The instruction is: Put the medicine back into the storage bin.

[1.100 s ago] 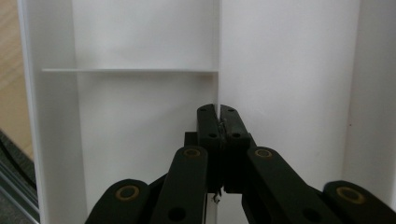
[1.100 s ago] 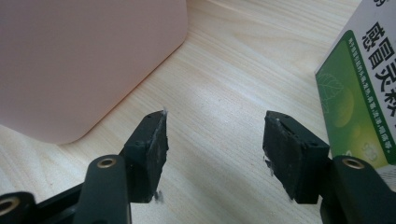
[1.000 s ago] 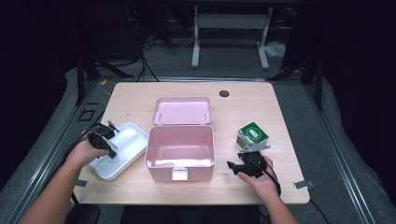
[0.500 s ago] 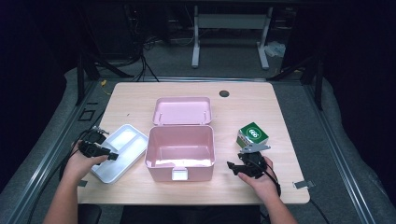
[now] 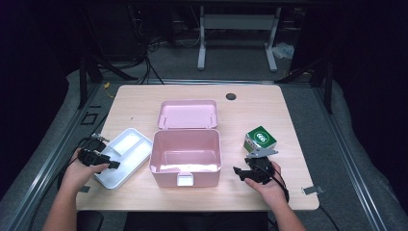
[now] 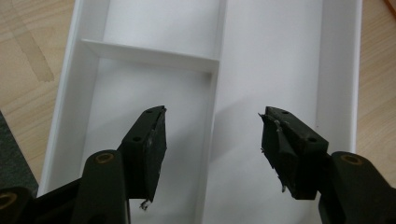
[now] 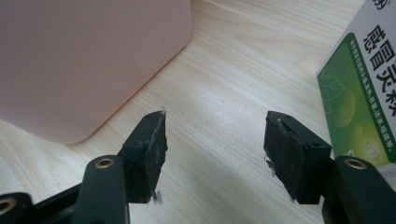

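White tray (image 6: 261, 56) on desk (image 5: 144, 98) beside open pink box (image 5: 185, 151), left tool (image 6: 212, 135) just spread wide above it, nothing between, right tool (image 7: 215, 140) spread near green carton (image 7: 359, 88).

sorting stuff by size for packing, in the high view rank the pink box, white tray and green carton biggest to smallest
1. pink box, lid open; largest.
2. white tray, divided; clearly smaller than the box.
3. green carton; smallest by far.
All stand at similar depth on the table, so the ranking is sound.

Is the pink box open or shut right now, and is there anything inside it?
Open and empty. The pink box has its lid tipped back behind it, and the high view shows only its bare pink floor inside.
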